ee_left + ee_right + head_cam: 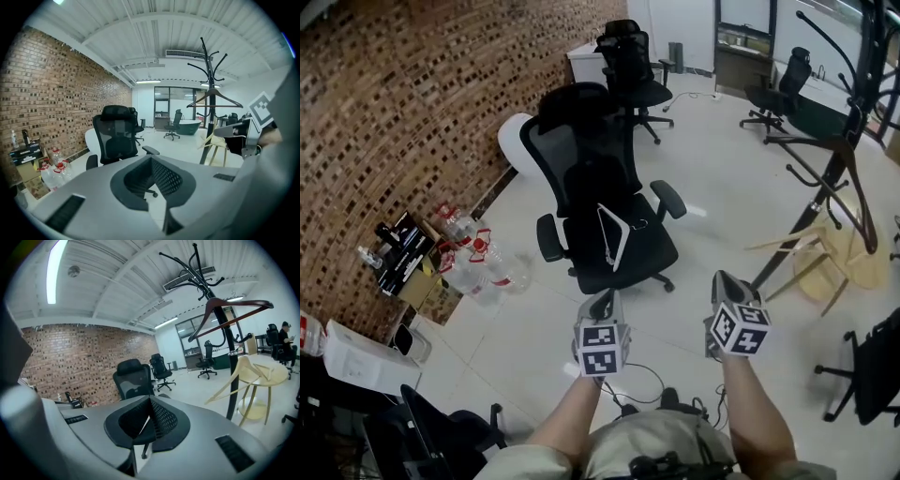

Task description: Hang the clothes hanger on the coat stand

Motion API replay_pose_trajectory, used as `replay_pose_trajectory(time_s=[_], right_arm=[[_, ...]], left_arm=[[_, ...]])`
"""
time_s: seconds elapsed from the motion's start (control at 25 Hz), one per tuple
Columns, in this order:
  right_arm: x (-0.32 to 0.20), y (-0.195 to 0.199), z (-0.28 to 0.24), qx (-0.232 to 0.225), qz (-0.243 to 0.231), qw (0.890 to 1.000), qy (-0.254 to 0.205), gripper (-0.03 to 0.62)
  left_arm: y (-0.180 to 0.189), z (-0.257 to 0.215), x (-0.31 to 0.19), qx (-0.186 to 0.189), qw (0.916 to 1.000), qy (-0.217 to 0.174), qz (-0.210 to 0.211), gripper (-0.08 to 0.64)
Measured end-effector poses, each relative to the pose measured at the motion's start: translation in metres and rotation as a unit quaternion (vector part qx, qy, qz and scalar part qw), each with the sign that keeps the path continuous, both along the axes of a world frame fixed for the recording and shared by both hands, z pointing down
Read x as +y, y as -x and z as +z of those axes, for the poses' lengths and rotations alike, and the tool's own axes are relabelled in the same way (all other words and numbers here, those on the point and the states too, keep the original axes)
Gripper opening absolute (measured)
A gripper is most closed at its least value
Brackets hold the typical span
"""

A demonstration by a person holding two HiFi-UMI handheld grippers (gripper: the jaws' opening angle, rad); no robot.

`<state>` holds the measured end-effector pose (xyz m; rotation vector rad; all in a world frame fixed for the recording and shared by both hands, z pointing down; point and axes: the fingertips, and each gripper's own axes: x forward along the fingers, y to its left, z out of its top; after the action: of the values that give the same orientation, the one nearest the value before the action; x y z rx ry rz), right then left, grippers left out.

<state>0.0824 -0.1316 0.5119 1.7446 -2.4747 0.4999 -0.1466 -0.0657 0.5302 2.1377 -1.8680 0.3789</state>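
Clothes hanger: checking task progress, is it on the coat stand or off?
On: the hanger hangs by its hook from a coat stand arm.

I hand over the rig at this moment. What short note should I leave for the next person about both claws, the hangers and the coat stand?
Left claw: shut, empty, held low in front of the body.
Right claw: shut, empty, beside the left one.
The dark wooden hanger hangs on the coat stand.
The white hanger lies on the seat of the black office chair; no claw is near it.
Done: one hanger is up.
Left: probably pick up the white hanger and hook it on the stand.
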Motion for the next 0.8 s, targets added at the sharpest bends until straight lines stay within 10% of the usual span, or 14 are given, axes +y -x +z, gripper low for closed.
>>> replay_pose_trajectory(time_s=[0.4,0.8], right_arm=[[-0.067,0.036,0.009,0.02,-0.081,0.996,-0.021,0.032],[-0.095,0.166,0.019,0.033,-0.088,0.995,-0.013,0.078]], left_arm=[[0.006,0.007,-0.052,0.025,0.9976,0.005,-0.064,0.015],[0.114,0.011,-0.096,0.024,0.9991,-0.016,-0.033,0.015]])
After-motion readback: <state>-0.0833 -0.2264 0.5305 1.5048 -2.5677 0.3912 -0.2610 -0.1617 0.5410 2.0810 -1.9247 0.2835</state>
